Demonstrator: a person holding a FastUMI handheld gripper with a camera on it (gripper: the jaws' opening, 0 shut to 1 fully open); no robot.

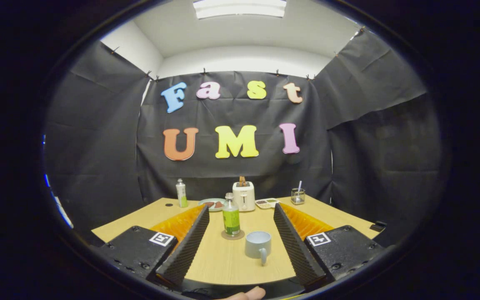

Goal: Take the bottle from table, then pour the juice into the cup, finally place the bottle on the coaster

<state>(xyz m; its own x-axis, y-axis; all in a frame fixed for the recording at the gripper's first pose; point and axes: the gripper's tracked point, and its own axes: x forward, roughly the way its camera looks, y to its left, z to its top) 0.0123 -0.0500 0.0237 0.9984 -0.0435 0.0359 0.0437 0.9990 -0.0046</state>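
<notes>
bottle (231, 218) stands upright on the coaster (233, 235), dead ahead of our tool (242, 212), long axis vertical, framed between the two spread fingers and a little beyond their tips. cup (258, 245) sits just beside it on the table (223, 262), nearer to us, handle toward us. our tool is released, gripping nothing, held level and pointing straight at the bottle. that fits either a finished placement or a bottle yet to be lifted.

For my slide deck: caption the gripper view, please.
Open gripper frames a green-labelled bottle standing on its coaster, mug just beside.
</notes>
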